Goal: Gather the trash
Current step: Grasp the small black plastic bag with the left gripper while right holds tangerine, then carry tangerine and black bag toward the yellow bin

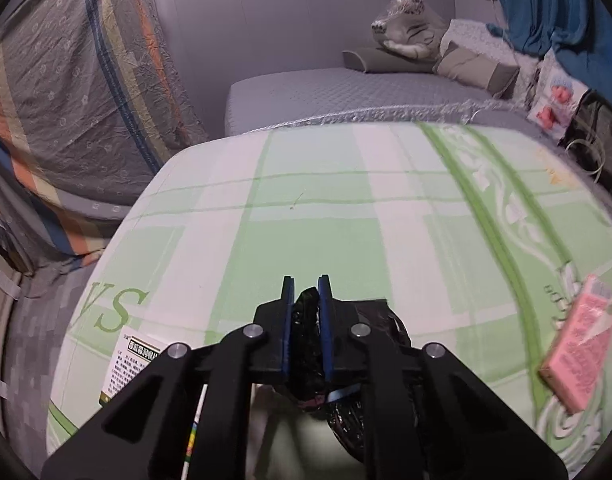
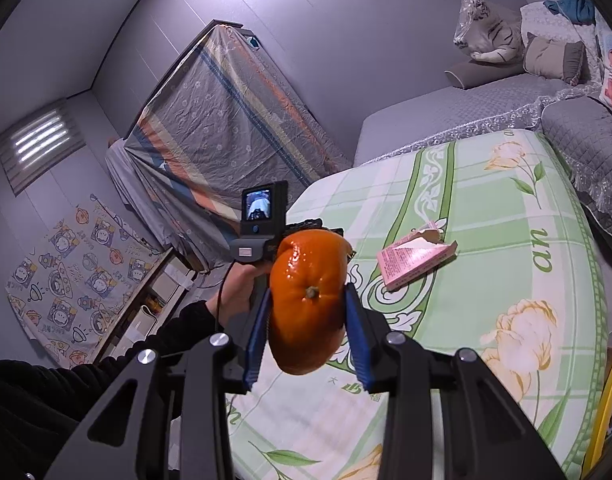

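Orange peel (image 2: 306, 300) — a glossy, domed piece with the stem nub facing the right wrist camera — sits clamped between the blue pads of the right gripper (image 2: 308, 316), its jaws pressing on both flanks and holding it in the air above the green-checked blanket (image 2: 486, 208). Beyond the peel, toward 1 o'clock in that view, a torn pink carton (image 2: 414, 258) lies flat on the blanket with its flap ripped open. At 9 o'clock of the peel a person's hand (image 2: 235, 292) in a black sleeve grips the handle of the other tool, whose small screen (image 2: 257, 204) faces the camera.

In the left wrist view the left gripper (image 1: 306, 312) has its jaws drawn nearly together on a crumpled black plastic bag (image 1: 306, 320); the film bunches up between the blue pads and spills out below and to 4 o'clock, resting on the blanket. The pink carton shows again at 3 o'clock, near the frame edge. A printed white leaflet (image 1: 133, 368) lies at 8 o'clock beside the gripper's arm.

Farther off, at 12 to 1 o'clock, a grey bed (image 1: 346, 88) carries pillows and a plush tiger (image 1: 406, 28) wrapped in clear plastic — a striped cloth (image 1: 85, 80) hangs at 10 o'clock.
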Demonstrator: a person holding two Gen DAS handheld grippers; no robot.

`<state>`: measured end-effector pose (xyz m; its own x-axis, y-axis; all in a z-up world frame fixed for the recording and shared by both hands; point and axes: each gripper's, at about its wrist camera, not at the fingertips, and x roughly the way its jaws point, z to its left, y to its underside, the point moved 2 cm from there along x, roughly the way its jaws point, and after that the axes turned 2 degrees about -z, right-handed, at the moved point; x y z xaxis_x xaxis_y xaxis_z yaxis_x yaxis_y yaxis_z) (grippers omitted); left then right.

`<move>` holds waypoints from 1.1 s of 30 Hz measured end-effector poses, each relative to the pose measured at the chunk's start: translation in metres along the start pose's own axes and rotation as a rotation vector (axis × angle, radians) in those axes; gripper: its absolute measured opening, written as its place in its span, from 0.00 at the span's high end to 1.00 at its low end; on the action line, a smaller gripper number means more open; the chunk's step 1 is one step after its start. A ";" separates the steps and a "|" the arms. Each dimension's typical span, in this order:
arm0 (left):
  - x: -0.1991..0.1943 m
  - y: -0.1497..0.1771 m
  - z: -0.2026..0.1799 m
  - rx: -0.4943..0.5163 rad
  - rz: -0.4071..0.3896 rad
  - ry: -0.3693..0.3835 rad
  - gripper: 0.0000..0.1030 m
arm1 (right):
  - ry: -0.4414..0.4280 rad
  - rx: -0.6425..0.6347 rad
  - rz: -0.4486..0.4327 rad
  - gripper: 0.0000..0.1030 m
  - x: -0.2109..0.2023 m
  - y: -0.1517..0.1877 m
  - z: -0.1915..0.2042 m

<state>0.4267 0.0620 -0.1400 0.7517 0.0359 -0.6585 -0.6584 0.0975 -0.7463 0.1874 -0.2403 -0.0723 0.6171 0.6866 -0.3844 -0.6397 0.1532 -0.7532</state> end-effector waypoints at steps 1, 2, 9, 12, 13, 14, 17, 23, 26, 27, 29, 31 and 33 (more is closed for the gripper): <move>-0.010 -0.002 0.001 -0.008 -0.021 0.016 0.90 | 0.001 0.002 -0.003 0.67 -0.001 0.000 0.000; -0.018 -0.005 0.000 -0.008 -0.039 0.027 0.91 | 0.000 0.005 -0.006 0.67 -0.003 0.000 -0.001; -0.093 -0.010 -0.001 -0.027 -0.176 0.108 0.91 | 0.008 0.043 -0.036 0.67 -0.010 0.002 -0.007; -0.129 -0.005 -0.008 -0.009 -0.235 0.113 0.91 | 0.009 0.056 -0.042 0.67 -0.014 0.004 -0.007; -0.139 -0.002 -0.011 -0.006 -0.246 0.122 0.91 | 0.010 0.057 -0.044 0.67 -0.015 0.005 -0.007; -0.152 0.002 -0.015 -0.004 -0.260 0.135 0.91 | 0.012 0.058 -0.045 0.67 -0.016 0.005 -0.008; -0.182 0.017 -0.029 0.014 -0.281 0.155 0.91 | 0.019 0.057 -0.044 0.67 -0.018 0.007 -0.006; -0.239 0.043 -0.066 0.065 -0.332 0.235 0.91 | 0.019 0.061 -0.051 0.67 -0.028 0.009 -0.001; -0.264 0.049 -0.080 0.090 -0.369 0.272 0.91 | 0.023 0.053 -0.074 0.67 -0.040 0.008 0.004; -0.271 0.049 -0.084 0.097 -0.376 0.285 0.91 | 0.026 0.050 -0.084 0.67 -0.045 0.008 0.006; -0.285 0.050 -0.094 0.106 -0.394 0.313 0.91 | 0.028 0.045 -0.103 0.67 -0.055 0.007 0.008; -0.296 0.049 -0.104 0.123 -0.412 0.336 0.91 | 0.036 0.043 -0.129 0.67 -0.068 0.005 0.010; -0.305 0.049 -0.113 0.137 -0.426 0.355 0.91 | 0.045 0.043 -0.151 0.67 -0.079 0.003 0.009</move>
<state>0.1609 -0.0570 0.0133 0.8758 -0.3685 -0.3117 -0.2709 0.1592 -0.9493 0.1326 -0.2873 -0.0397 0.7270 0.6209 -0.2931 -0.5568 0.2834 -0.7808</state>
